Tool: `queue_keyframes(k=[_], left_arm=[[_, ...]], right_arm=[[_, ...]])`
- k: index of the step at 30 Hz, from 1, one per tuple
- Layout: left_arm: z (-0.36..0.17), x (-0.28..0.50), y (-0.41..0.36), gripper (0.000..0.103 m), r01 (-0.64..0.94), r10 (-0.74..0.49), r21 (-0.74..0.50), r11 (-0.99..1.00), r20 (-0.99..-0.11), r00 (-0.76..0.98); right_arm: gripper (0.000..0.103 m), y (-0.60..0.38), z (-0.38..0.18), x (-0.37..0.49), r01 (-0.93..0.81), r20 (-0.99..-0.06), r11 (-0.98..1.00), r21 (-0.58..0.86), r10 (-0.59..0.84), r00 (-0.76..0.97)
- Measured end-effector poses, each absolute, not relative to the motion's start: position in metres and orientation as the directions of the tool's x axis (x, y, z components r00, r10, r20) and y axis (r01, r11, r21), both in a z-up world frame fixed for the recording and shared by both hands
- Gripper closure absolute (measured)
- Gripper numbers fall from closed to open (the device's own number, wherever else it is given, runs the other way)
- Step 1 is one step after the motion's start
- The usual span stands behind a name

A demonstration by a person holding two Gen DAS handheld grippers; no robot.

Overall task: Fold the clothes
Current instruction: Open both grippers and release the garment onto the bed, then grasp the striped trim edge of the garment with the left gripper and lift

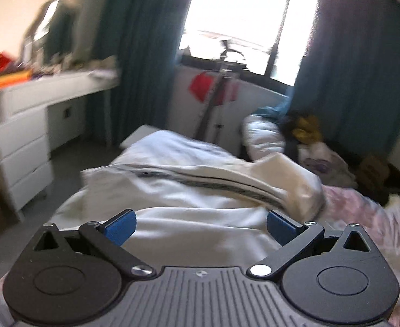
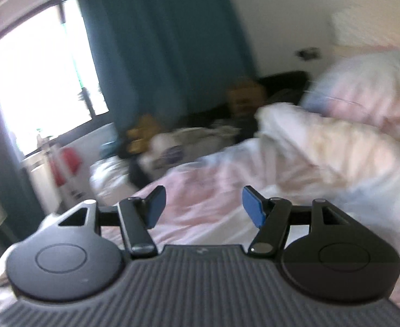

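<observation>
Both claws are standing released with nothing between their blue pads: the left gripper (image 1: 201, 227) is gaping wide over a white garment (image 1: 189, 190), and the right gripper (image 2: 201, 207) is spreading less widely over the pink-and-white bed cover (image 2: 200, 190).

One white garment is lying just beyond the left claw, on the bed. One dark stripe (image 1: 200, 179) is running across it from the left edge toward the lower right, and the cloth's long axis is following that same slant across the left wrist view. Whether it is a shirt or something else, the blur is hiding.

Farther back, one heap of mixed clothes (image 1: 309, 130) is sitting near the bed's far end, with yellow and dark pieces in it. One white chest of drawers (image 1: 23, 147) is standing at the left, its top cluttered. Two teal curtains (image 1: 134, 49) are hanging on either side of one bright window (image 1: 241, 13). One large pale pillow (image 2: 369, 87) is showing at the right of the right wrist view.
</observation>
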State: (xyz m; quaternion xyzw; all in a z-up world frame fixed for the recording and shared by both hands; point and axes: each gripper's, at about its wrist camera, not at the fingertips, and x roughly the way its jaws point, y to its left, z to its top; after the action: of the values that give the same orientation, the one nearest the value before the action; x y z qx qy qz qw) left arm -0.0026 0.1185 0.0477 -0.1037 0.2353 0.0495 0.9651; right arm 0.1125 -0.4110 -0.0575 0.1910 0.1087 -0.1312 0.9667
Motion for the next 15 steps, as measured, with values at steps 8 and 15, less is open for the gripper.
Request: queue_keyframes(k=[8, 15], left_arm=[[0.02, 0.041, 0.033, 0.0, 0.002, -0.054, -0.111, 0.994, -0.47, 0.881], [-0.014, 0.081, 0.003, 0.0, 0.072, -0.098, -0.073, 0.995, -0.464, 0.88]], right_arm=[[0.038, -0.33, -0.059, 0.118, 0.081, -0.238, 0.963, 0.256, -0.019, 0.971], [0.038, -0.296, -0.075, 0.126, 0.006, -0.259, 0.981, 0.194, 0.045, 0.965]])
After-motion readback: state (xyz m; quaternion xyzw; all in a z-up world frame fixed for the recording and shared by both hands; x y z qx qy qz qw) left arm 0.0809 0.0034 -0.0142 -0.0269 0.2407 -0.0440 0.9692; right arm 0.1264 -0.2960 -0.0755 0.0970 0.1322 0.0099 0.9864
